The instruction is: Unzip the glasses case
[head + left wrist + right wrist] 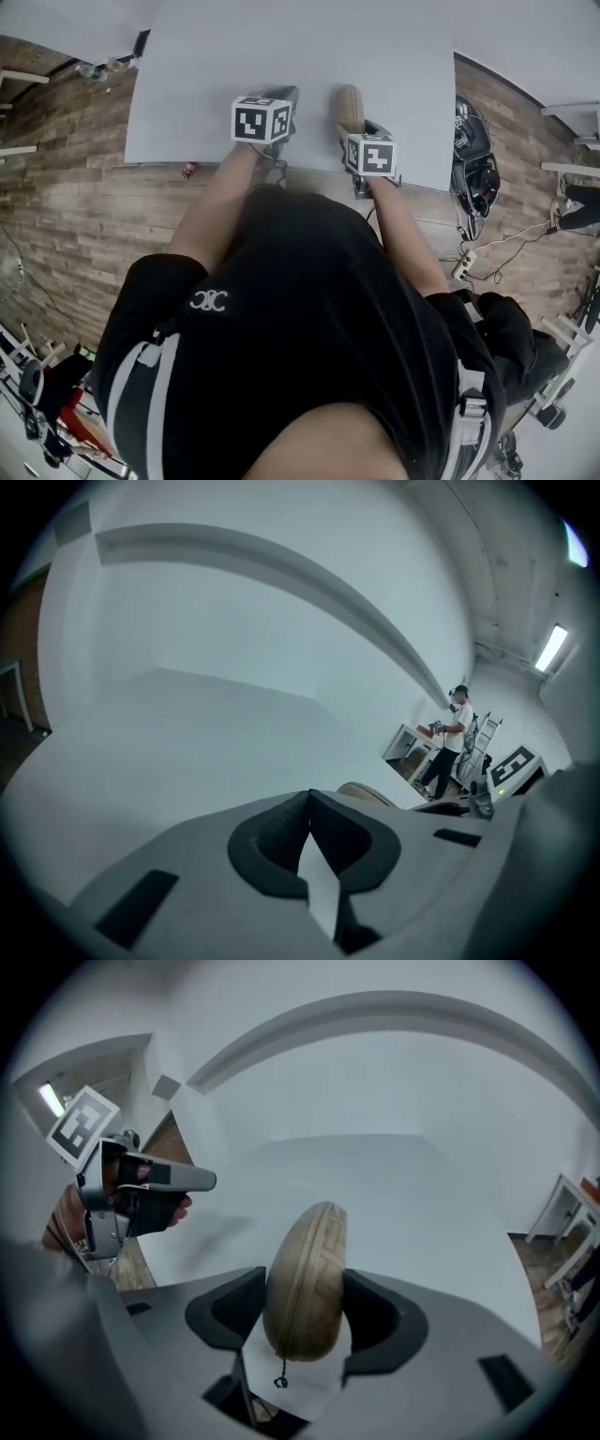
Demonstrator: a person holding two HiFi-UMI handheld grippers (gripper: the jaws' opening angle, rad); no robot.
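**A:** Which way is the glasses case pointing?

**B:** It is standing on its narrow edge. Its long axis is running straight out along the jaws of the right gripper, away from the person. In the head view the glasses case is poking out past the right gripper toward the far side of the table.

**A:** So the right gripper is holding it?

**B:** Yes. The jaws are standing partly apart and pressing on both broad faces of the near end. The case is sitting over the near part of the table, but I cannot tell whether it is touching the top.

**A:** How is it looking?

**B:** Tan, oval and rounded, with a woven or embossed pattern showing on the right-hand face. A seam is running along the edge facing the camera. A thin dark zip pull is dangling from the near end.

**A:** And the other tool?

**B:** The left gripper is closed, its jaws meeting with nothing between them. It is hanging just to the left of the case, apart from it. From the right gripper view the left gripper is showing at the left, with fingers wrapped round its handle.

**A:** Anything getting in the way?

**B:** The white table is bare round the case. Wooden floor is surrounding it, some dark equipment is lying to the right, and a person is standing far back by a bench.
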